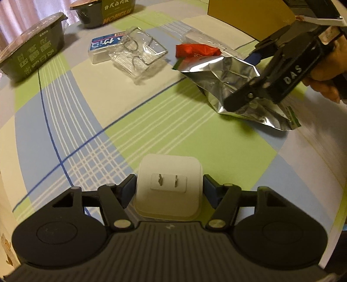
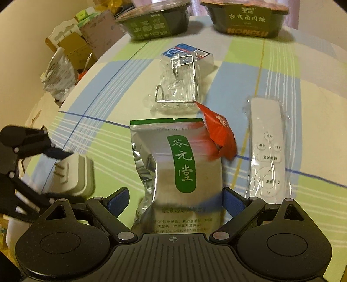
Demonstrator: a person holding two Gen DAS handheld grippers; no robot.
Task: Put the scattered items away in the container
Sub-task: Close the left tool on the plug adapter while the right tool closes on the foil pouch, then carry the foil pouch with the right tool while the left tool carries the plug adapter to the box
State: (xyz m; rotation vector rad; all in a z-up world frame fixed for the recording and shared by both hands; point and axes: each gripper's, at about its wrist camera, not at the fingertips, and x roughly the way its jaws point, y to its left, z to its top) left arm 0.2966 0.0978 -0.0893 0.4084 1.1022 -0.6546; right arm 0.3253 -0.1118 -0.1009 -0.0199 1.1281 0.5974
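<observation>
Carrying two items at once, the left gripper (image 1: 170,184) has its fingers clamped on the white charger (image 1: 169,186), and the right gripper (image 2: 175,201) pinches the foil pouch (image 2: 180,169) above the table (image 1: 108,112). Keep both grips firm and level toward the cardboard container (image 1: 249,15).

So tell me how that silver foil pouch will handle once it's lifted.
The silver foil pouch looks crinkled and dented where the right tool pinches it, so it probably buckles and sags. Its glossy film may slip. It seems light for its bulk.
</observation>
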